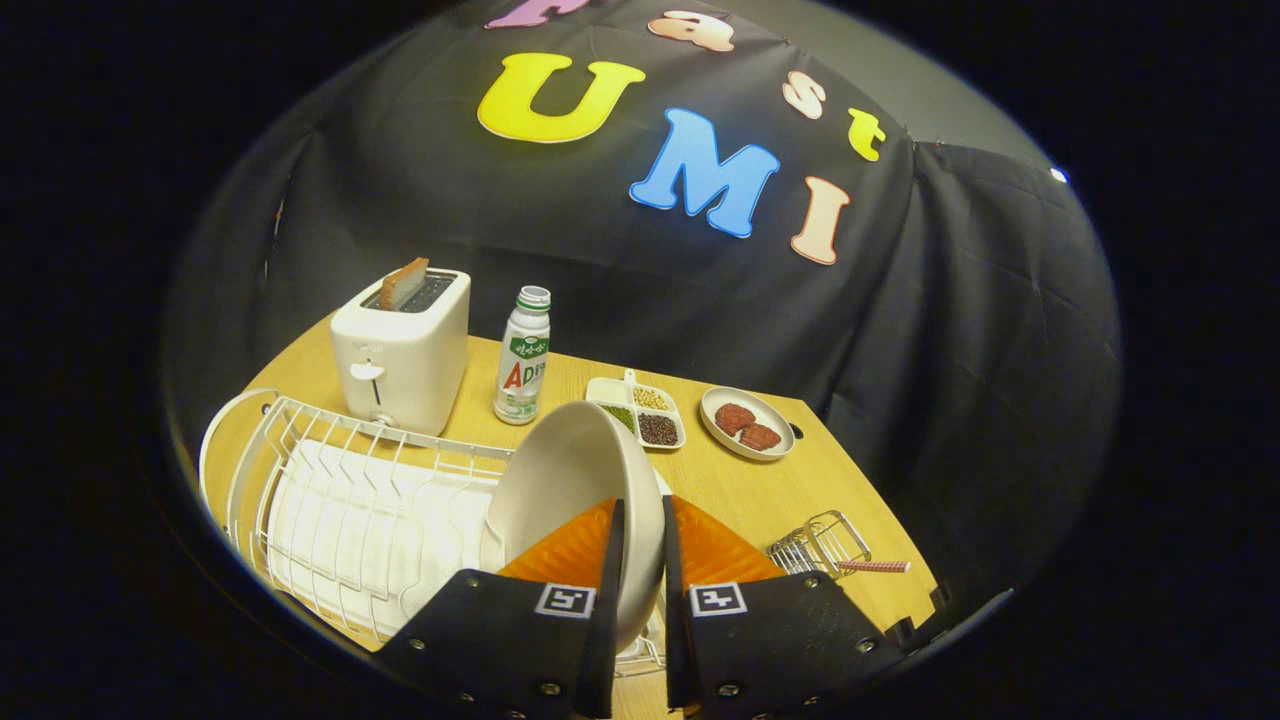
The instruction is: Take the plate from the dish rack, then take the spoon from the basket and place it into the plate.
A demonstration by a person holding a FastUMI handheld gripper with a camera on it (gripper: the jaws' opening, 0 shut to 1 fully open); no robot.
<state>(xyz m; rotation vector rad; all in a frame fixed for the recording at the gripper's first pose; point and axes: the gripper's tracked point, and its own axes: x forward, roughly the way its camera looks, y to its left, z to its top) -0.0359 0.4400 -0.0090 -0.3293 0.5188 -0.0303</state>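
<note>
A: Where's the plate [575,480]?
B: Pinched on edge in the gripper [640,540], over the dish rack [340,500].
A: What's left?
B: The spoon [872,567] — in the basket [822,543], ahead, right.

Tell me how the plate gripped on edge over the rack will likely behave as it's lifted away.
The plate looks rigid and glazed, so probably slippery; held by its rim in the gripper, it may pivot. It seems ceramic, likely to chip if knocked against the dish rack wires.
</note>
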